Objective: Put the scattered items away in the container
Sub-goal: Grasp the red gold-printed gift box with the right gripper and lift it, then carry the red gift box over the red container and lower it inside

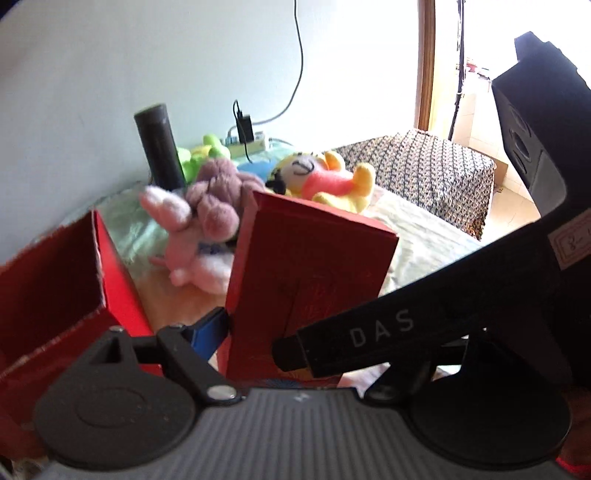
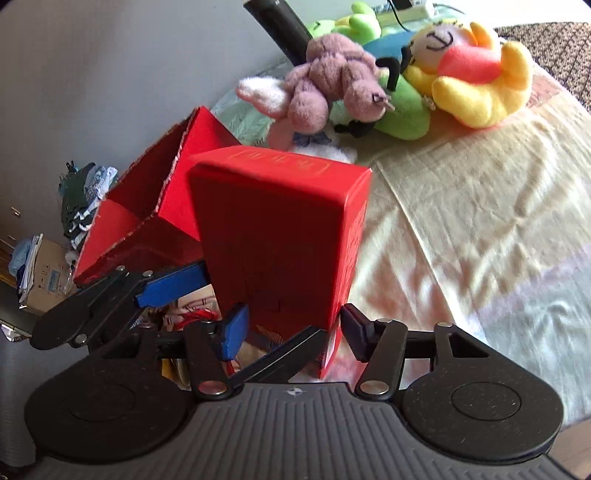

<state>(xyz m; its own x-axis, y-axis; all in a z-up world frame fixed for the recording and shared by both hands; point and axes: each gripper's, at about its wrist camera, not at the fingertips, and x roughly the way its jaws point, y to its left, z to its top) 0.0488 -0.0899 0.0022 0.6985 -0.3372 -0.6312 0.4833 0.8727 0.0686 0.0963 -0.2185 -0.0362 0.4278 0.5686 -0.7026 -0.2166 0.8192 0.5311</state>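
One closed red box [image 2: 284,229] with faint gold print, clamped in the right hand-held gripper [image 2: 291,325]

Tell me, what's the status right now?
Right claw clamps red box; left claw against it, grip unclear. Toys outside open container. Nothing blocking seen.

The closed box [image 2: 280,236] stands between the right gripper's [image 2: 291,328] fingers at the near edge of the bed [image 2: 461,229], with the open box [image 2: 147,206] tilted just to its left, off that edge. Behind the two boxes the plush toys lie heaped together: the rabbit [image 2: 266,96] leftmost, the bear [image 2: 332,77] on it, the duck [image 2: 476,70] to the right. Behind the heap, towards the wall, a cylinder [image 2: 280,26] stands, and a power strip [image 1: 247,146] lies at the bed's far edge.
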